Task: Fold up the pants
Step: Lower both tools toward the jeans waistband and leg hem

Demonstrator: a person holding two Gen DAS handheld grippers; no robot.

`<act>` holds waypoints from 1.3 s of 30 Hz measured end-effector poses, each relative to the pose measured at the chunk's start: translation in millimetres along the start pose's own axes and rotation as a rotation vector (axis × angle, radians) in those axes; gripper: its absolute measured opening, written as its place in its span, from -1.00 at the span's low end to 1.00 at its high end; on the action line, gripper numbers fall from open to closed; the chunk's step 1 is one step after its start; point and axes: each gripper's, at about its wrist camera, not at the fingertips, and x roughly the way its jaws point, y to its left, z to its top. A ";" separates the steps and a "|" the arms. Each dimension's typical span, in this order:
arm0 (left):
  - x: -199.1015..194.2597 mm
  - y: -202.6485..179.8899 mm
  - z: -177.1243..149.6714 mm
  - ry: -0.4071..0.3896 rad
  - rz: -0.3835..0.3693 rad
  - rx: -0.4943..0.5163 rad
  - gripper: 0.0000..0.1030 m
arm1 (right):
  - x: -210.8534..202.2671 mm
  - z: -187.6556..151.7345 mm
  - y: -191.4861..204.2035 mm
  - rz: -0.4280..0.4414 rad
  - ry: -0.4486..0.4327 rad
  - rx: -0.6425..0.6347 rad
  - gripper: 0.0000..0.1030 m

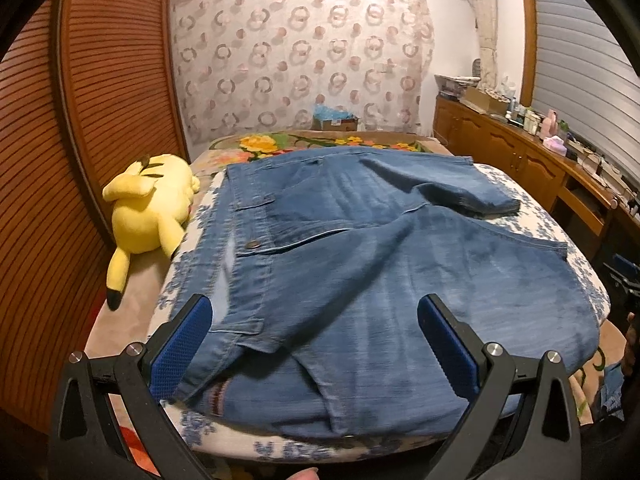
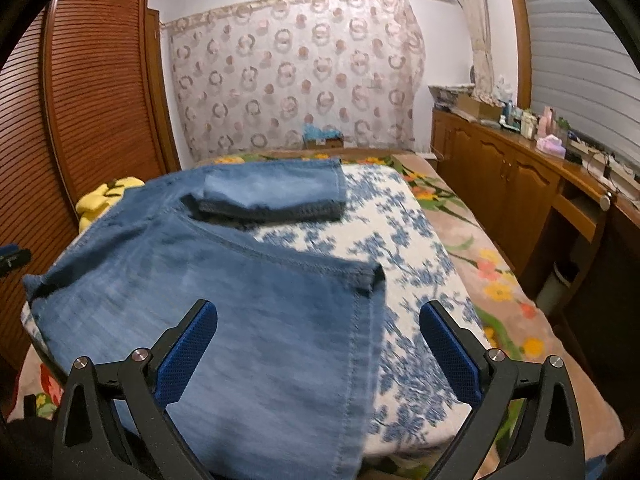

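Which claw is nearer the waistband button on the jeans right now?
Left. The left claw hangs open over the waist end, the button just ahead of it. The right claw is open over a leg hem, with no button in its view.

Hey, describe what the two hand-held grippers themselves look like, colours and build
Both look alike. The left hand-held gripper and the right hand-held gripper each have two black, angular plastic fingers with triangular cut-outs, joined by round silver bolts. The inner face of each finger carries a flat blue pad with a fine dotted grip texture. No cables, sleeves or markings show.
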 end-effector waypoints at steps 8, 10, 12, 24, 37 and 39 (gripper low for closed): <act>20.2 34.0 -15.7 0.051 0.026 -0.046 0.99 | -2.7 -4.9 -0.1 0.020 0.109 -0.011 0.65; 25.8 42.9 -19.2 0.062 0.034 -0.060 0.90 | -5.0 -5.9 -3.8 0.024 0.130 -0.010 0.57; 30.7 52.8 -22.8 0.075 0.045 -0.074 0.76 | -7.6 -5.7 -2.4 0.024 0.145 -0.013 0.55; 33.9 85.5 -26.5 0.079 0.062 -0.090 0.28 | -35.1 -4.6 4.3 0.029 0.168 -0.031 0.49; 71.7 88.4 -31.8 0.205 0.015 -0.066 0.08 | 3.2 -2.1 -3.7 0.038 0.149 -0.020 0.49; 69.3 92.0 -36.3 0.203 0.005 -0.081 0.08 | 10.1 2.5 -6.8 0.035 0.154 -0.018 0.49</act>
